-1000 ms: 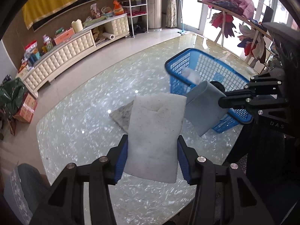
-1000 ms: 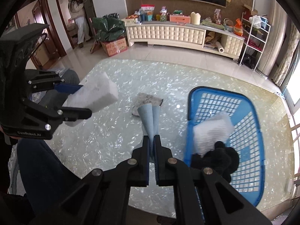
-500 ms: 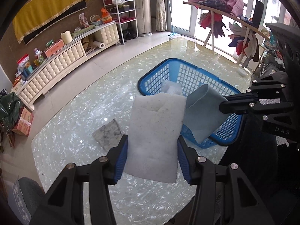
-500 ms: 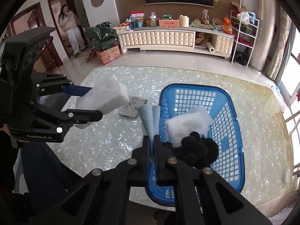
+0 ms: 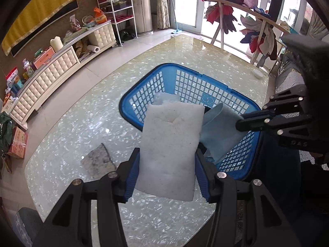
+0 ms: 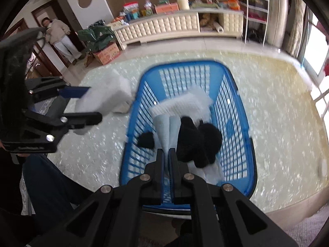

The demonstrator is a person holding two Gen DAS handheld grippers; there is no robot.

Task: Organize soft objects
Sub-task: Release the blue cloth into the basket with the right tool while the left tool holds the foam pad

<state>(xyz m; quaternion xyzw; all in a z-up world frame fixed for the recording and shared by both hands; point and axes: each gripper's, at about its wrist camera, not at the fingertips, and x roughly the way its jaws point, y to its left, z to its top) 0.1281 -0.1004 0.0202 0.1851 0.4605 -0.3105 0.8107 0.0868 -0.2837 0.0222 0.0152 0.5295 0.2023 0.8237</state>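
My left gripper (image 5: 167,154) is shut on a thick white foam pad (image 5: 170,144) and holds it in the air just short of the blue basket (image 5: 144,94). My right gripper (image 6: 167,151) is shut on a light blue cloth (image 6: 166,130) and holds it over the basket (image 6: 234,111), low inside it. The basket holds a white fluffy pad (image 6: 185,105) and black fuzzy items (image 6: 197,142). The left gripper with its foam pad (image 6: 104,98) also shows in the right wrist view, left of the basket. The light blue cloth (image 5: 222,131) shows in the left wrist view too.
A grey speckled cloth (image 5: 98,158) lies flat on the glass table (image 5: 82,127), left of the basket. A white cabinet (image 5: 51,78) stands beyond the table. A rack of clothes (image 5: 236,6) stands at the far right. A person (image 6: 59,37) stands in a doorway.
Both grippers have moved toward the basket with their loads. The light blue cloth has gone from beside the basket to over its inside. The foam pad now reaches the basket's near rim.
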